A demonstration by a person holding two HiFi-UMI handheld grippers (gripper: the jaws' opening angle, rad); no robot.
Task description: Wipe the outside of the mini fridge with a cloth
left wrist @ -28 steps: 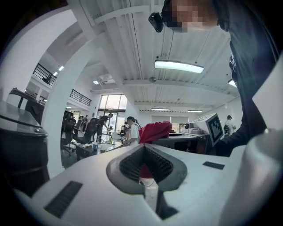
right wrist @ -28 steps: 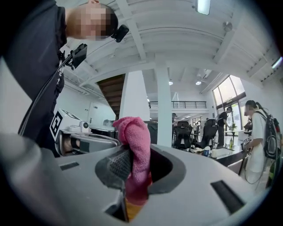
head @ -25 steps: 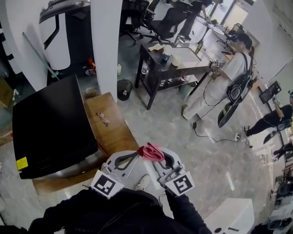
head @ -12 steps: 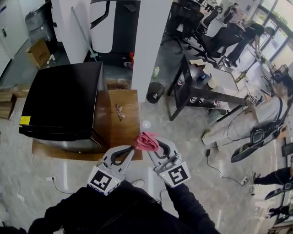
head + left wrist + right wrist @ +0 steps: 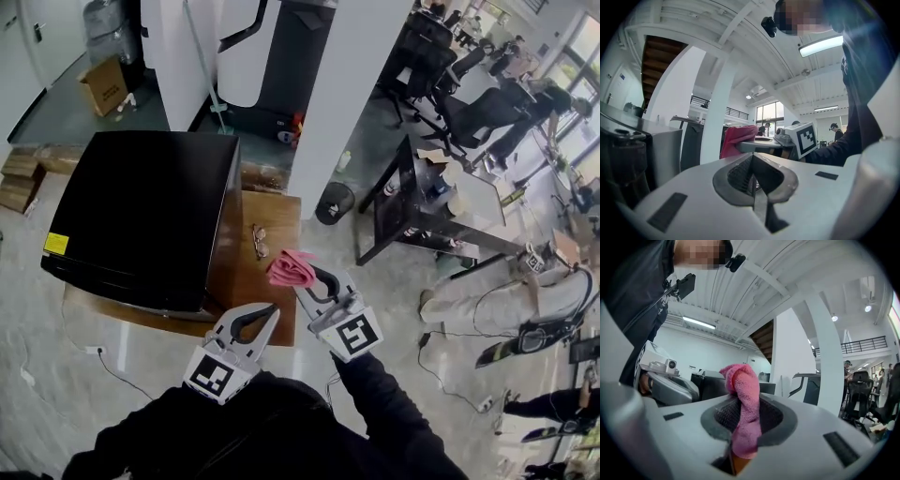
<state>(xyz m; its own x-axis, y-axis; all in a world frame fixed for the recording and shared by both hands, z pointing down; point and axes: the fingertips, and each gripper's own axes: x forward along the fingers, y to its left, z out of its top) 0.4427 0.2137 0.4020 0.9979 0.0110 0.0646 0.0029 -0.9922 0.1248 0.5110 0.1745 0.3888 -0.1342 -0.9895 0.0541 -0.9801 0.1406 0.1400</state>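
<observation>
Grey office floor [image 5: 394, 291] spreads beneath the person. Nearest, the left gripper [image 5: 265, 317] has its jaws pressed together on nothing. Just ahead, the right gripper [image 5: 306, 279] pinches a bunched pink cloth [image 5: 291, 266]. Beyond, the black mini fridge [image 5: 141, 216] stands on a low wooden platform [image 5: 274, 225], apart from the cloth. Wiping seems not yet begun, with every outside face left to do
</observation>
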